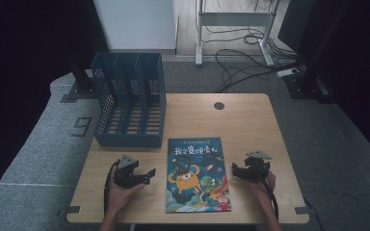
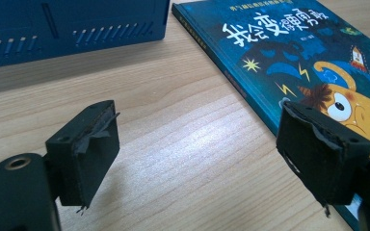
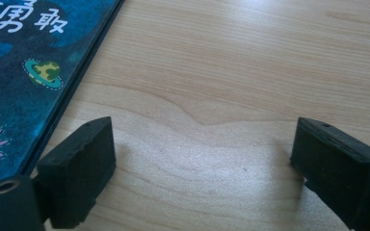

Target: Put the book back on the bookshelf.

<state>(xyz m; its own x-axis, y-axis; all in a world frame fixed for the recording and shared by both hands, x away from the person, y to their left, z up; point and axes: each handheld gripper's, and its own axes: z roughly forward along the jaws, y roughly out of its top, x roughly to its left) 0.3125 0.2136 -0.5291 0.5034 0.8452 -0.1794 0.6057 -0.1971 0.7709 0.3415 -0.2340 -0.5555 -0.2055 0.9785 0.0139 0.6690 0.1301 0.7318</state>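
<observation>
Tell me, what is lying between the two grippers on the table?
The picture book lies flat between the left gripper and the right gripper, with bare wooden table on both sides of it. The high view shows this best.

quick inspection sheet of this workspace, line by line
surface: wooden table, round grommet hole near its far edge
job's things: children's picture book lying flat, cover up, between the grippers
clutter: blue file rack at far left
grippers: left gripper open, empty, beside the book; right gripper open, empty
cables: black cables on the floor beyond the table
surroundings: grey carpet, desk frame
</observation>
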